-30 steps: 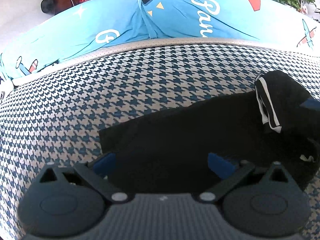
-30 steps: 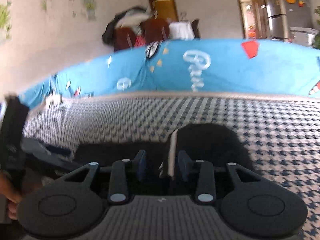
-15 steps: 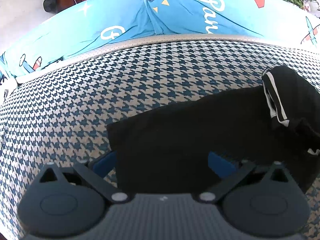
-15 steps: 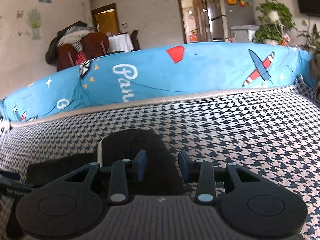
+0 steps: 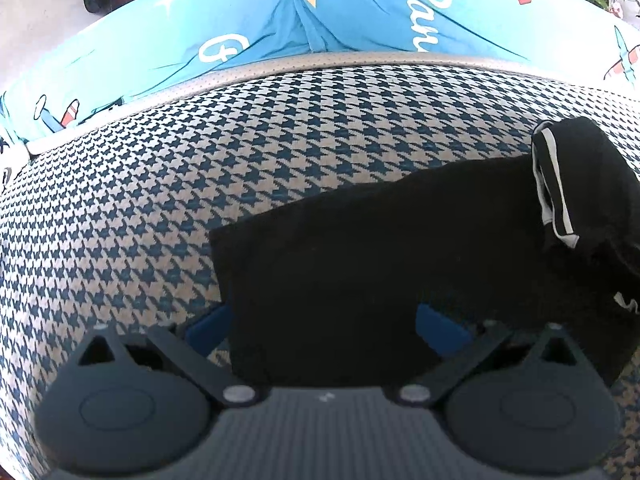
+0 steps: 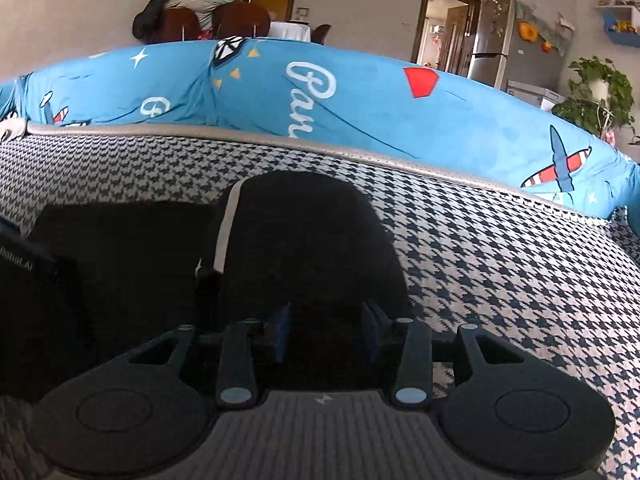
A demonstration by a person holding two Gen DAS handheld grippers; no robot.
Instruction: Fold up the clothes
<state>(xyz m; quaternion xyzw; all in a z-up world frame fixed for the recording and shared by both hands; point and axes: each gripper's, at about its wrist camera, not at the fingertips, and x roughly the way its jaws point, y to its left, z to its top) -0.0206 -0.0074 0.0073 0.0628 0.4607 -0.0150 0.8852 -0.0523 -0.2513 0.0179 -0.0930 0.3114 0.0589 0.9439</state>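
While I look down through the left wrist camera, a black garment (image 5: pixel 380 264) lies spread flat on a blue-and-white houndstooth cover (image 5: pixel 168 184) over a wide cushioned surface. At the right end of this garment, a part of it is folded over into a raised hump with a white stripe (image 5: pixel 554 184) running along its edge. My left gripper (image 5: pixel 324 320) hovers at the near edge of the cloth with its blue fingers (image 5: pixel 206 330) spread wide; the left one shows over the houndstooth beside the garment's near left corner, the right one over the black fabric, and neither pinches anything I can make out.

From the right wrist camera, I see the same folded hump (image 6: pixel 304 232) just ahead, its white stripe on the left side. My right gripper (image 6: pixel 326 332) sits low at the hump's near edge, its jaws narrow and opening, with black cloth between the blue pads (image 6: pixel 282 330). Whether the pads press on it I cannot tell, since everything there is dark.

Beyond the far edge of the cover runs a bright blue quilt (image 6: pixel 360 96) printed with white lettering, aeroplanes and red shapes
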